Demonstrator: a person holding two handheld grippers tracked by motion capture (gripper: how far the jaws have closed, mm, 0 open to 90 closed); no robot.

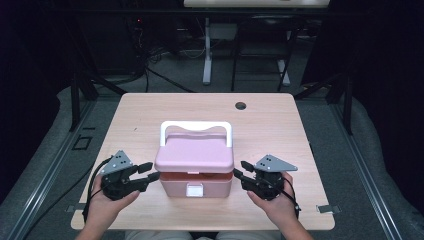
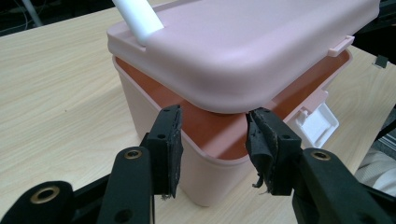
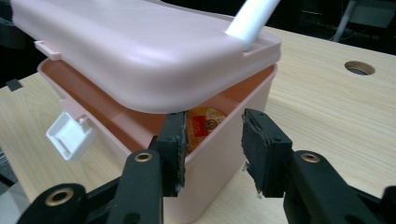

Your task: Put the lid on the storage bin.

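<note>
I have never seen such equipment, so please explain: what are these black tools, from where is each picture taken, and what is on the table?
A person holds a hand tool with two black jaws in each hand: the left gripper and the right gripper. One picture looks down from above the wooden table; the other two come from cameras riding on the grippers. On the table stands a pink box with a white handle. Its lid is raised slightly, and both grippers sit at its front corners, their jaws apart, clamping nothing.

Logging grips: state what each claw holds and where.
Neither clamps anything. The left claw and right claw sit open under the raised lid at the pink box's front corners, propping it.
</note>
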